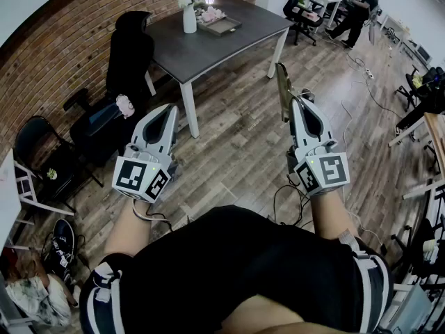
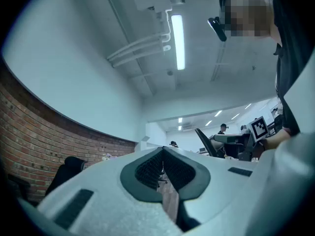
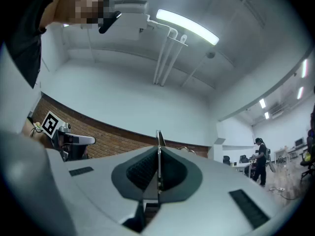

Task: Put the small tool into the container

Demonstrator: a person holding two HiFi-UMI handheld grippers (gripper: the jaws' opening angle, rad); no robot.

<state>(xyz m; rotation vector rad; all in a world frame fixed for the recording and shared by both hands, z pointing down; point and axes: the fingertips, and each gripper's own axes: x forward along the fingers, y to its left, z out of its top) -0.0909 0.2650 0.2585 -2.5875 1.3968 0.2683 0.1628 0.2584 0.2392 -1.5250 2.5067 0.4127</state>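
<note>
Head view: my right gripper is clenched on the small tool.
Its thin flat blade juts past the jaw tips, over the wooden floor; my left gripper is pinched together, empty.

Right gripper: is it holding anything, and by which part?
The right gripper is shut on the small tool, a thin flat strip, gripped by one end; the rest sticks out past the tips. The left gripper holds nothing.
</note>
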